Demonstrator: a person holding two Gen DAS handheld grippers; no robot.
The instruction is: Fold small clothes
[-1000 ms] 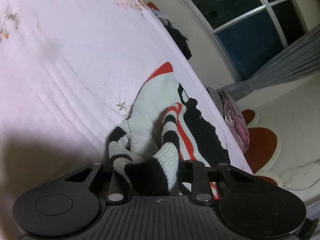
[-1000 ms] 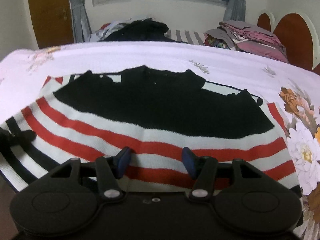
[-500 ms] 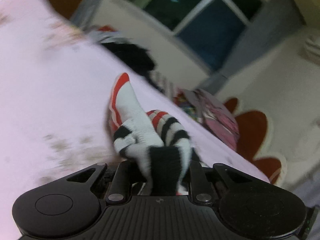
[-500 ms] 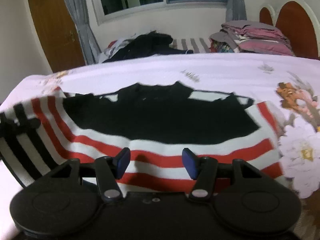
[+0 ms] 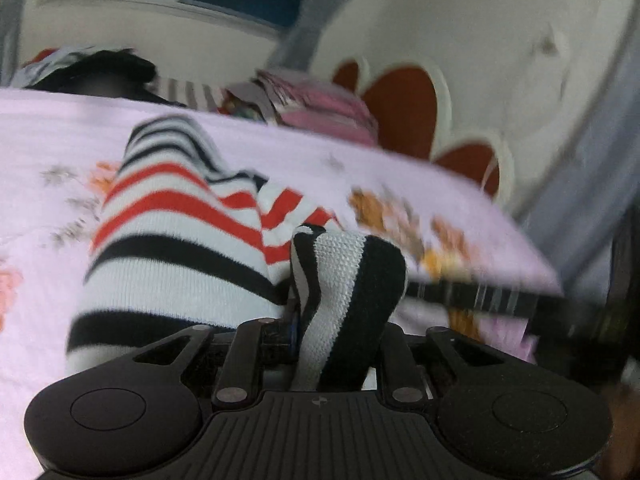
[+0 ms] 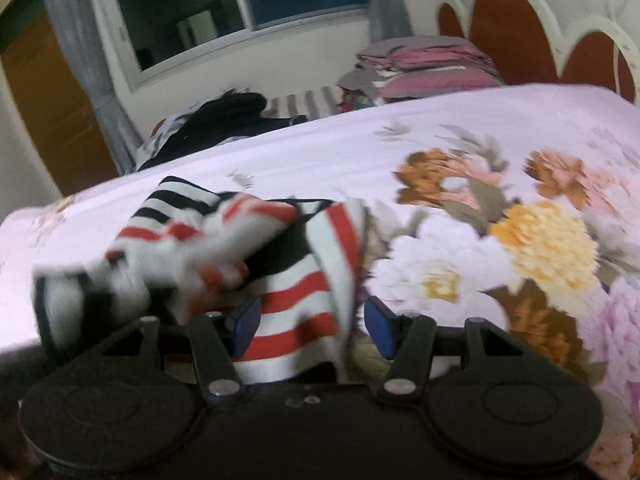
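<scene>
A knit sweater (image 5: 168, 248) with red, black and white stripes lies bunched on the pink floral bedspread (image 5: 40, 140). My left gripper (image 5: 336, 320) is shut on a black-and-white striped fold of it, which bulges up between the jaws and hides the fingertips. In the right wrist view the sweater (image 6: 240, 240) is crumpled at centre left. My right gripper (image 6: 312, 320) stands open with its blue pads (image 6: 246, 320) apart. A red-striped edge of the sweater hangs between them, and a gap shows beside the right pad.
A stack of folded pink and grey clothes (image 6: 424, 68) and a dark clothes heap (image 6: 224, 120) lie beyond the far edge of the bed. The red and cream headboard (image 6: 520, 28) rises at the right. A window and curtain stand behind.
The left gripper has carried its striped fold across the bed and rolled level. The flat sweater is now bunched and folded over. The right gripper has swung right toward the large flowers.
</scene>
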